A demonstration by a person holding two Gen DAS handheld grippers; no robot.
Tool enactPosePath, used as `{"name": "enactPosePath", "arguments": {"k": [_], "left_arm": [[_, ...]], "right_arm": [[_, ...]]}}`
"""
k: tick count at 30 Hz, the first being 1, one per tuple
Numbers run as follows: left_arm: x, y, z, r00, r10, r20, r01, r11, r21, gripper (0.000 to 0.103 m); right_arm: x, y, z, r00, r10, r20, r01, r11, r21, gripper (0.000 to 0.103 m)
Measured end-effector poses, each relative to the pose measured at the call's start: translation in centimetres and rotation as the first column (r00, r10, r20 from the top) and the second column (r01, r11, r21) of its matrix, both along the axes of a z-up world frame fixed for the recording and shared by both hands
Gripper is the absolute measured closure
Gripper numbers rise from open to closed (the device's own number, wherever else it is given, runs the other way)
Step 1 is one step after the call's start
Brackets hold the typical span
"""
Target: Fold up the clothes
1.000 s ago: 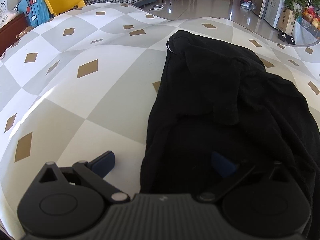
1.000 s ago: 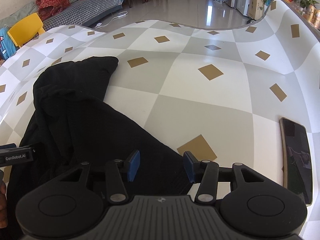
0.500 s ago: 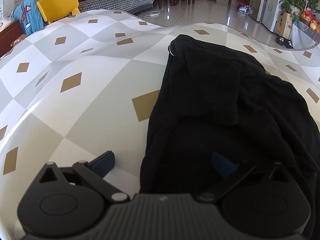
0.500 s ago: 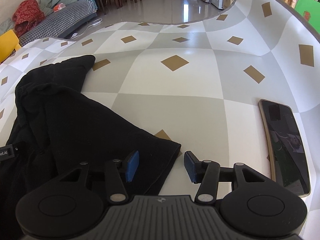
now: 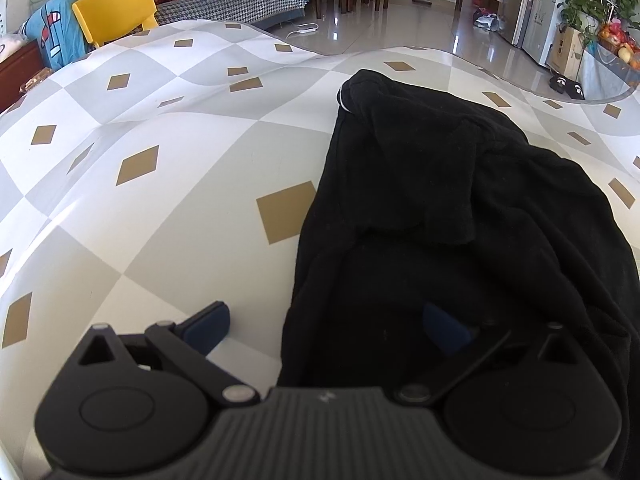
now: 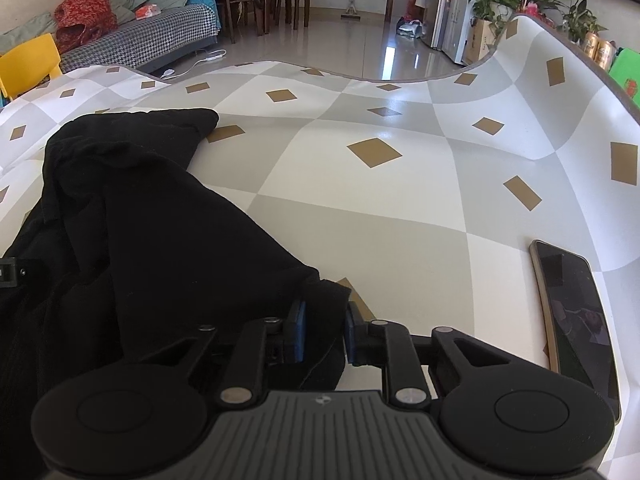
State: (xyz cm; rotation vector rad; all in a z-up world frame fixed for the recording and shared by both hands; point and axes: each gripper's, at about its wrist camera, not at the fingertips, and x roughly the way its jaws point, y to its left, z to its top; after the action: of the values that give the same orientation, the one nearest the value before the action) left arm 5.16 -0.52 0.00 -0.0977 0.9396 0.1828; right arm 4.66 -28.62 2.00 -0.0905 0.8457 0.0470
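Left gripper [image 5: 326, 330]: low over the table, blue pads spread wide; left pad over bare tabletop, right pad over black cloth [image 5: 420, 216].
Right gripper [image 6: 322, 334]: low and level, pads drawn close, pinching a corner of the cloth between them.

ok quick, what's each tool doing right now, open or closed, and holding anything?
Left tool: open, straddling the black garment's edge, holding nothing.
Right tool: closed on the black garment's corner.
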Motion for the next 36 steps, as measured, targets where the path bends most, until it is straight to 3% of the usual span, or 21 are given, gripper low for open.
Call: {"name": "enactPosePath", "arguments": {"k": [7,15,24,30,36], "left_arm": [[-1.2,0.5,0.3,1.0,0.0,-0.031,-0.001,1.0,-0.019,0.0],[-2.8,1.2,0.8,0.999,0.007,-0.045,-0.009,0.999,-0.044,0.0],[-4.5,1.8,1.6,0.999,0.014,-0.046,-0.016,0.998,-0.054,0.0],[-5.4,2.7,2.3,0.999,0.035,-0.041,-0.038,0.997,-0.071,0.0],[-6.3,4.2,3.9,0.997,0.077,-0.005,-0.077,0.992,-0.097,0.0]], "right_arm": [[-1.2,-0.5,1.3,0.998,-0.061,0.025,0.058,0.993,0.1,0.092],[-4.2,0.3,4.3,0.994,-0.046,0.097,0.026,0.979,0.201,0.092],[-7.9,2.8,6.8,0.983,0.049,0.177,-0.098,0.955,0.281,0.092],[-10.4,4.5,8.7,0.959,0.15,0.241,-0.23,0.909,0.348,0.092],[-12.9,7.8,8.9,0.926,0.283,0.25,-0.359,0.863,0.355,0.092]]}}
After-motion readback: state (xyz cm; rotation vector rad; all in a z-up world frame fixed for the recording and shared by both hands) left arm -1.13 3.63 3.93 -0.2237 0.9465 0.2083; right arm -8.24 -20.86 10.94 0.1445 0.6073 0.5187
